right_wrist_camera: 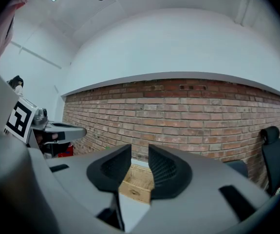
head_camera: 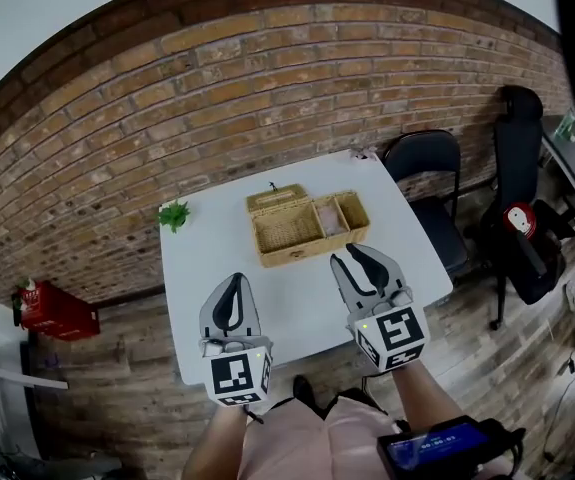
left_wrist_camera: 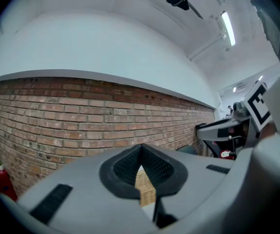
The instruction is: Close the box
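An open wicker box (head_camera: 289, 232) sits toward the far side of the white table (head_camera: 297, 303). Its lid (head_camera: 276, 199) stands up at the back left, and smaller compartments (head_camera: 343, 217) show on its right side. Both grippers hover over the near half of the table, short of the box. My left gripper (head_camera: 234, 286) has its tips together with nothing held; its own view shows the box (left_wrist_camera: 145, 188) through the slit below the left gripper's tips (left_wrist_camera: 140, 149). My right gripper (head_camera: 349, 256) stands open and empty. The box (right_wrist_camera: 136, 186) shows beyond the right gripper's gap (right_wrist_camera: 140, 154).
A small green plant (head_camera: 174, 214) stands at the table's far left corner, and a small object (head_camera: 360, 153) at the far right corner. A black folding chair (head_camera: 429, 168) and an office chair (head_camera: 520, 208) are right of the table. A red object (head_camera: 52, 310) lies on the floor at left.
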